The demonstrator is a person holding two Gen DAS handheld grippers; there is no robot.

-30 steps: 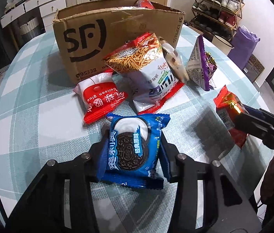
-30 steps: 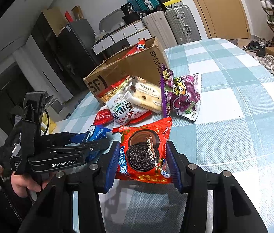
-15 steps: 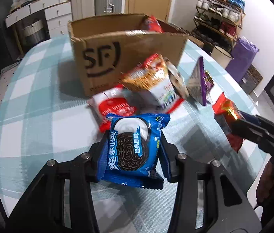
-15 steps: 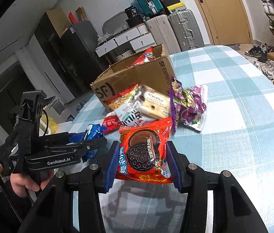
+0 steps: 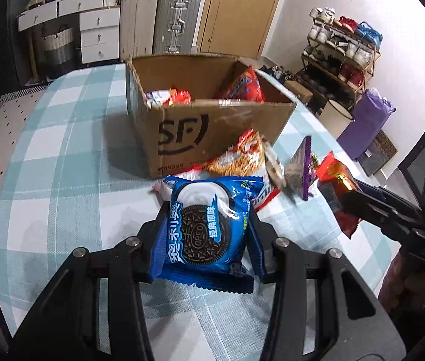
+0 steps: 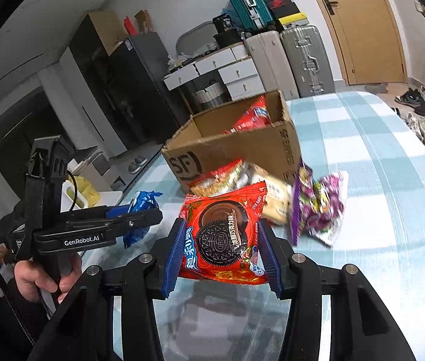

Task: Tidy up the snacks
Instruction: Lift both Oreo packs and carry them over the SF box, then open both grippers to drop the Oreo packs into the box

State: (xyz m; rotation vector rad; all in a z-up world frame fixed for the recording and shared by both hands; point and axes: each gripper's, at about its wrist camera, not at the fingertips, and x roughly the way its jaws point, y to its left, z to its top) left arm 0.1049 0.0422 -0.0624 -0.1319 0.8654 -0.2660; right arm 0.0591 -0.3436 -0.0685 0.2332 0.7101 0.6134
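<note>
Left wrist: you've lifted both packs off the surface [image 5: 62, 162], box [image 5: 212, 126] nearer; left gripper [image 5: 206, 234] fingers pinch blue Oreo pack [image 5: 203, 228], right gripper [image 6: 221, 246] fingers pinch red Oreo pack [image 6: 224, 234]; drop-in next.

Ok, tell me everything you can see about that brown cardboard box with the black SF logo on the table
The brown corrugated cardboard box stands upright and open-topped on the blue-and-white checked tablecloth. A large black SF logo is printed on its near wall, small digits below it, and more black lettering runs along a side wall. The top edges look worn and slightly bent. Inside lie several snack packets, among them a red bag leaning at one corner. Loose packets are piled against its near wall outside. Neither hand-held gripper touches it.
</note>
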